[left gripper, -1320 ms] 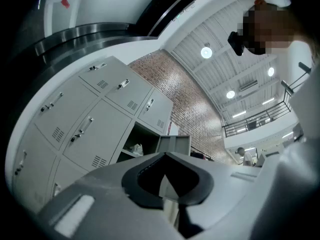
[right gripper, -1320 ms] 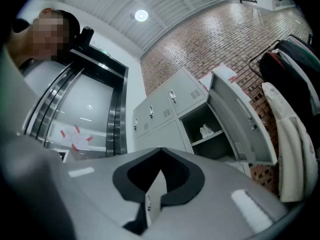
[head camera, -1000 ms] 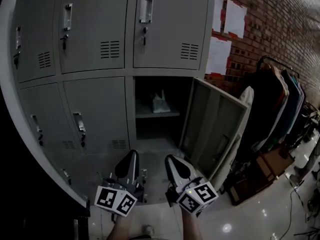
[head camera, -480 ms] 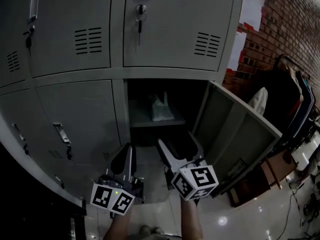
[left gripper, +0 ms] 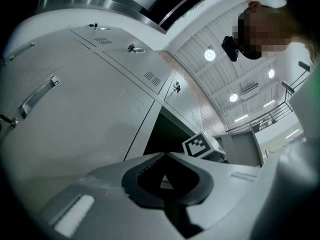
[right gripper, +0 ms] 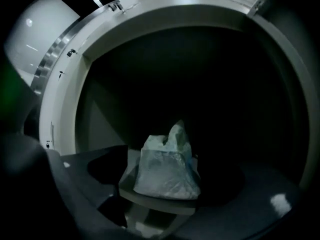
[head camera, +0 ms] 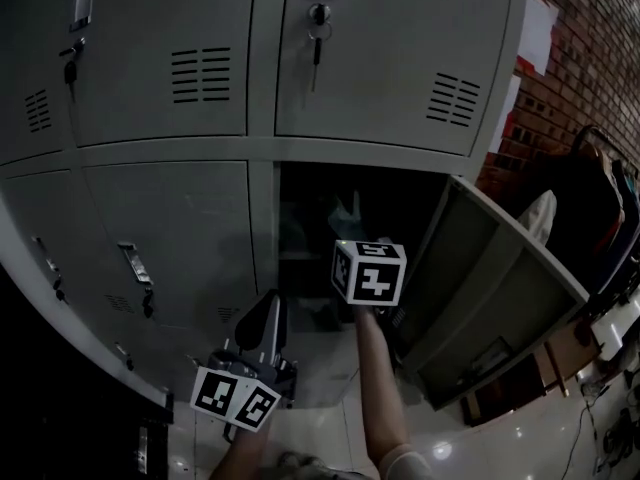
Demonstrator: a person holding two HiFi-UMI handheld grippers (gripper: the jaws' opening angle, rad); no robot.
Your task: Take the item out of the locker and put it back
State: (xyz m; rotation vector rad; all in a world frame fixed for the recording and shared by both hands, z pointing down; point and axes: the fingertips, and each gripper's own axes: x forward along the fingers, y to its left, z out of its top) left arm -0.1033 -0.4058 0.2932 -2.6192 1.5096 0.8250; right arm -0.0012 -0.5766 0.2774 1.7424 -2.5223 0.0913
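The item is a pale, knotted plastic bag [right gripper: 167, 171] on a shelf [right gripper: 160, 203] inside the open locker [head camera: 300, 218]. In the head view the bag [head camera: 346, 208] shows dimly above my right gripper's marker cube [head camera: 368, 271]. That cube hides the jaws, which reach into the locker mouth. My right gripper [right gripper: 175, 184] is open: its jaws have just been opening and now stand wide either side of the bag, apart from it. My left gripper [head camera: 270, 308] hangs low in front of the closed locker beside the opening, and its jaws [left gripper: 165, 156] are shut on nothing.
The locker door [head camera: 500, 278] swings open to the right. Closed grey lockers [head camera: 170, 238] fill the left and top. A brick wall [head camera: 590, 58] and a rack of clothes [head camera: 600, 198] stand at the right, with boxes on the glossy floor [head camera: 560, 418].
My right gripper has moved forward and up into the locker opening, and its jaws have spread. The left gripper has shifted a little. My head has come closer to the lockers.
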